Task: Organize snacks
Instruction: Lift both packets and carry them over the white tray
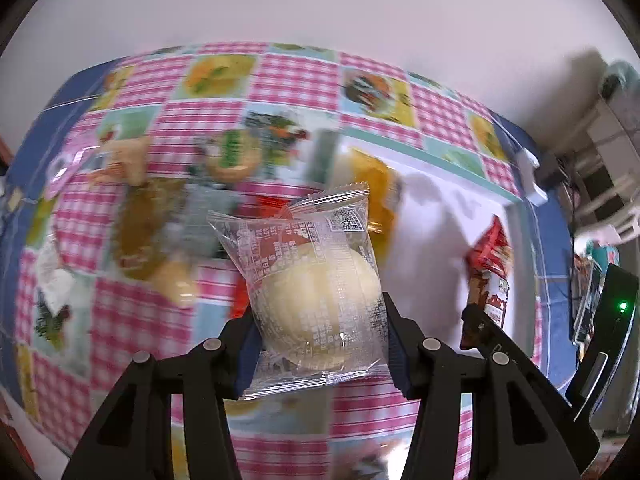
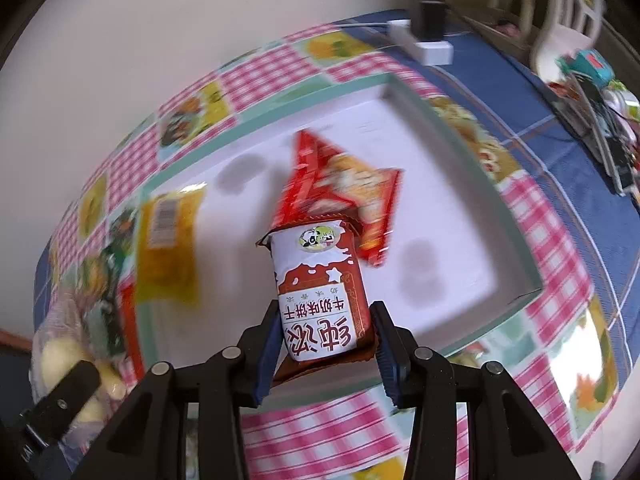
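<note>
Gripping a clear-wrapped bun (image 1: 316, 280), the left gripper (image 1: 320, 334) is hanging over the tablecloth (image 1: 120, 312); the right gripper (image 2: 326, 334) is clamping a biscuit pack (image 2: 320, 292), white tray (image 2: 440, 240) at twelve o'clock.

A lived-in home room, probably a dining corner, is showing here. A wipe-clean cloth (image 1: 280, 84) of pink gingham squares, food pictures and a blue border is covering the worktop, which is standing against a plain pale wall (image 1: 320, 4). A white power strip (image 2: 424, 46) with a black plug is lying at the cloth's far edge. White chairs (image 2: 560, 20) and household clutter (image 2: 600, 92) are crowding the space beyond.
</note>
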